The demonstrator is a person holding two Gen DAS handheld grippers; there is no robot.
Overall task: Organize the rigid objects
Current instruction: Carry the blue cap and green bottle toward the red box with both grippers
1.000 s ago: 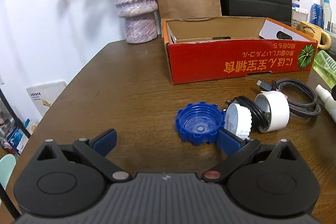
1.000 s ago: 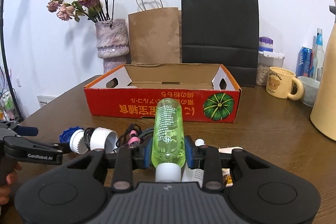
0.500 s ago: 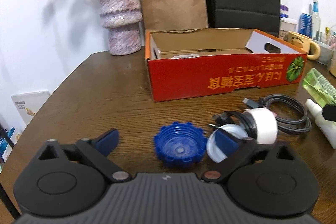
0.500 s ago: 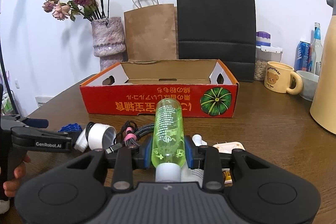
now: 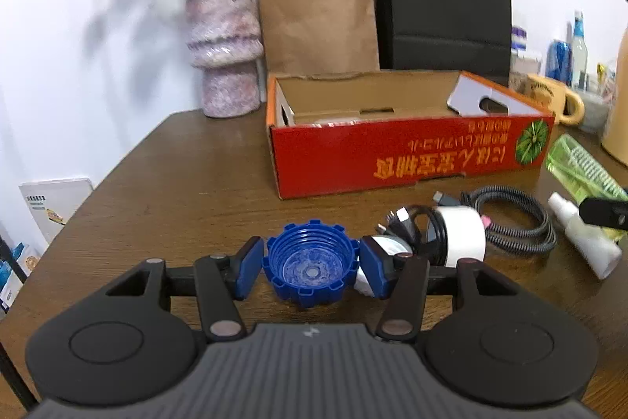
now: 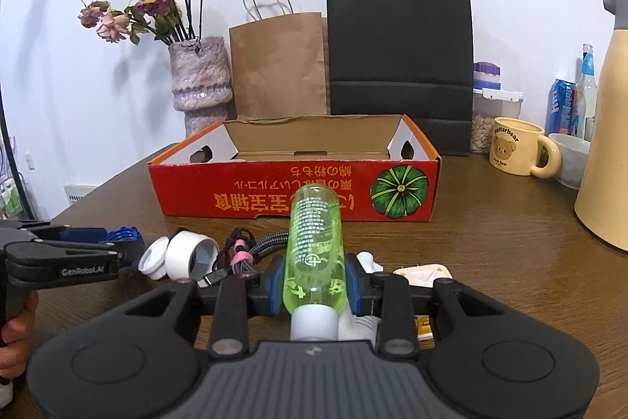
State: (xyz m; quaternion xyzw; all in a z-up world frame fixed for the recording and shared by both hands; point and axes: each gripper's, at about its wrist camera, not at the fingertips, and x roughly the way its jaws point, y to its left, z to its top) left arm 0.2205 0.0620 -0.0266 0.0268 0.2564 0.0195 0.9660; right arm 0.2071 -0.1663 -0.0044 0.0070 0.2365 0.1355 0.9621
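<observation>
Box [image 5: 392, 160] contents: mostly hidden from you behind its red wall. Your left gripper [image 5: 310, 266], before the box: jaws closing around blue cap [image 5: 310, 268]. Your right gripper [image 6: 314, 287]: pinching green bottle [image 6: 314, 242]. Brown table [image 5: 176, 183], white wall.

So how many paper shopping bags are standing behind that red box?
2: a brown bag beside the vase, and a black bag right of it. Others may be hidden behind them.
</observation>
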